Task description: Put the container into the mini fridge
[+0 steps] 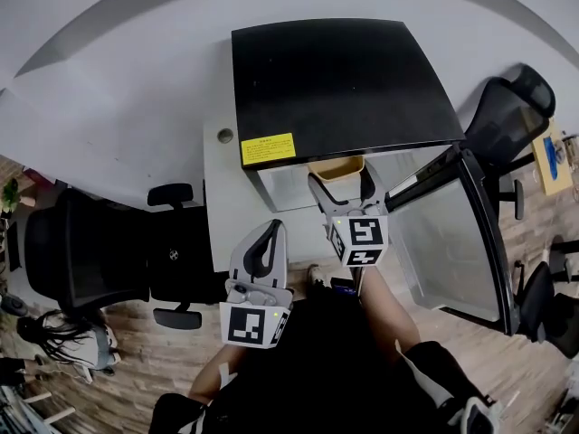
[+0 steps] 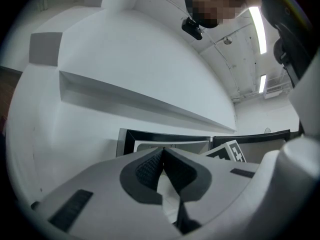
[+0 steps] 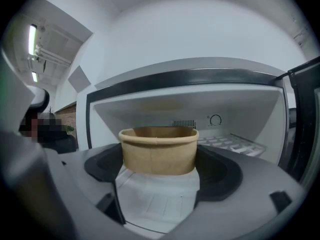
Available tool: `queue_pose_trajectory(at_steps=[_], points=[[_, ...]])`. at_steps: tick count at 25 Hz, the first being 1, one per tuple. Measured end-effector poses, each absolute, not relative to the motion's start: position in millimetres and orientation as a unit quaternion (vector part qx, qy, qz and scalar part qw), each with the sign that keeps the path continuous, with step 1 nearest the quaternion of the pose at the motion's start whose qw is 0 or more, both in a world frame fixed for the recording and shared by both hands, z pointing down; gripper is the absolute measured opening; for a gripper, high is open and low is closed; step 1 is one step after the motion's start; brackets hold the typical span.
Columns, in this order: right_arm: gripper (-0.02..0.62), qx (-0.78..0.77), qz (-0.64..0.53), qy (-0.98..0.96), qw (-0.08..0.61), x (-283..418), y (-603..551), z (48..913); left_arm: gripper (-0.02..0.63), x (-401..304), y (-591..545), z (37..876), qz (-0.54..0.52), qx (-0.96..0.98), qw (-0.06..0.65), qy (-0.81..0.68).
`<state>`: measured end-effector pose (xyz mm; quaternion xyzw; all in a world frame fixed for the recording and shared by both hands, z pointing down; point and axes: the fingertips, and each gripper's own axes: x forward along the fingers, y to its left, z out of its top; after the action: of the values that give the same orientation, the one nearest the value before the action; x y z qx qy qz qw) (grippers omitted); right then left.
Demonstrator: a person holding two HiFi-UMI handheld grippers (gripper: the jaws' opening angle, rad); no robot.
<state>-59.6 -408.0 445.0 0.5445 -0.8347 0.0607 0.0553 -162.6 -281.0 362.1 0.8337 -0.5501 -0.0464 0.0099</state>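
I have the paper container [image 3: 159, 151] clamped between the jaws of the right gripper [image 3: 159, 160], at the mouth of the mini fridge [image 3: 185, 79]. Its door [image 1: 452, 233] stands open right of the jaws. Only the right gripper view shows a dial [image 3: 215, 120] beyond them, and perhaps a shelf [image 3: 235, 143]. The left gripper [image 2: 162, 171] has its jaws pressed together, empty.
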Motion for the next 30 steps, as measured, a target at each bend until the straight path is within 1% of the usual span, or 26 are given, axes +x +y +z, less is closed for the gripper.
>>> queue_pose_trajectory(at_steps=[14, 30], points=[[0.46, 0.567, 0.06, -0.818, 0.075, -85, -443, 458, 0.009, -197, -285, 364, -0.058, 0.837, 0.014, -0.544], [0.46, 0.571, 0.065, -0.812, 0.098, -85, -451, 468, 0.009, -202, -287, 368, -0.057, 0.834, 0.021, -0.548]])
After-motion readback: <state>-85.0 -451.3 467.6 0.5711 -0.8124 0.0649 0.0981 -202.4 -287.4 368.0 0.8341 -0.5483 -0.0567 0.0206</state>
